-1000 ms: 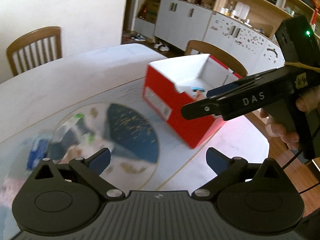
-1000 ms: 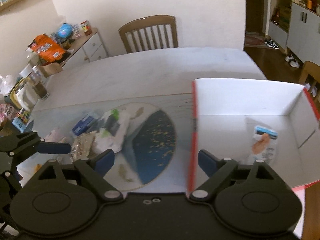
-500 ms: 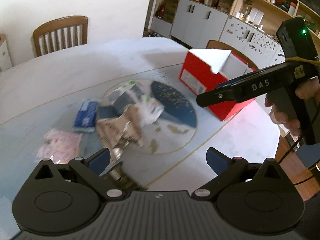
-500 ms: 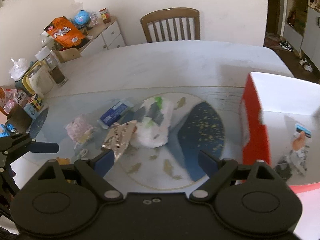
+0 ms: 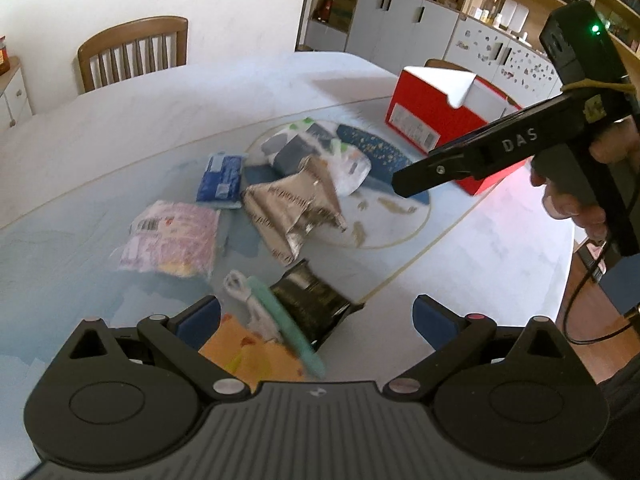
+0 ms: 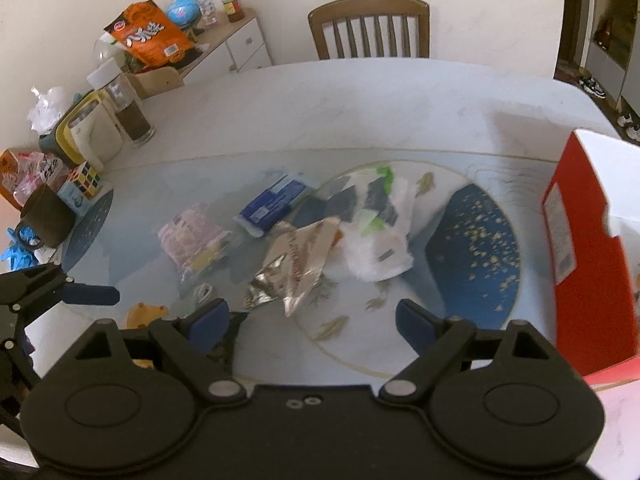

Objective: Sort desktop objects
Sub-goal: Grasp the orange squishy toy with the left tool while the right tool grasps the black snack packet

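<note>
Pale marble-patterned table (image 6: 360, 104) with a glassy blue mat fills both views, a slatted wooden chair (image 6: 370, 26) standing at its far side against a white wall. Loose packets lie in a cluster on the mat: a crumpled silver foil wrapper (image 5: 294, 208) in the middle, a white plastic bag with grey and green patches (image 5: 316, 152) touching it on the far side, a blue rectangular pack (image 5: 220, 178) just beside it, a pink printed packet (image 5: 172, 238) nearer, and a black foil packet (image 5: 310, 300) with a mint-green stick (image 5: 286, 324) and an orange packet (image 5: 248, 354) close under the left gripper (image 5: 316, 316). That gripper hovers above these nearest items with its blue pads spread wide and nothing between them. The right gripper (image 6: 312, 318), held in a hand (image 5: 580, 196), is likewise spread and empty, pointing down at the foil wrapper. An open red cardboard box with a white inside (image 6: 584, 248) sits at the table's right end, apart from the cluster.
</note>
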The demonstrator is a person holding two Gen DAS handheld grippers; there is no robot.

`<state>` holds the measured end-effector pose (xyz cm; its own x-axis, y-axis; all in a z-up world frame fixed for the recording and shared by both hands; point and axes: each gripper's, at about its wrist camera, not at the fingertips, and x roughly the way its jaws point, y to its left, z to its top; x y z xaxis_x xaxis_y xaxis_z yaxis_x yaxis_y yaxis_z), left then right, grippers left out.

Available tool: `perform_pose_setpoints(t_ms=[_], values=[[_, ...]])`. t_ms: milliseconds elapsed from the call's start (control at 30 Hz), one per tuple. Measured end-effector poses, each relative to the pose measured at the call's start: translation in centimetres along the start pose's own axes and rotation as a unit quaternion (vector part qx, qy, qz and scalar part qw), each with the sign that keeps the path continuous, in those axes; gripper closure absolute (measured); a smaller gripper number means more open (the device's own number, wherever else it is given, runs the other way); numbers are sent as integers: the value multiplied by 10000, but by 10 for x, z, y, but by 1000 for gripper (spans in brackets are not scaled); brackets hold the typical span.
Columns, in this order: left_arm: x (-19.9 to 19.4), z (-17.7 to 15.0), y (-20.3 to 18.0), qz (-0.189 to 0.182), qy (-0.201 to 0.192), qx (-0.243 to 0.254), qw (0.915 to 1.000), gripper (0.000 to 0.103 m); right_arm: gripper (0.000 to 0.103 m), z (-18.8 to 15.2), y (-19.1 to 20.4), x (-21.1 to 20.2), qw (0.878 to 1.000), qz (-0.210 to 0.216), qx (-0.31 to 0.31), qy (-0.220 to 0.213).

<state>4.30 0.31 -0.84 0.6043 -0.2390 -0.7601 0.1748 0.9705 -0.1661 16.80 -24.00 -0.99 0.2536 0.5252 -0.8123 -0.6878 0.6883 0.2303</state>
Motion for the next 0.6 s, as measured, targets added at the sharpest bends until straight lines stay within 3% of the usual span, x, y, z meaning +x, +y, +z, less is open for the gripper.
perform_pose_setpoints(t_ms=[600], values=[[21,-32,20,110,51,870,9961,0,19,-25,65,56,9966,303,-436,622]])
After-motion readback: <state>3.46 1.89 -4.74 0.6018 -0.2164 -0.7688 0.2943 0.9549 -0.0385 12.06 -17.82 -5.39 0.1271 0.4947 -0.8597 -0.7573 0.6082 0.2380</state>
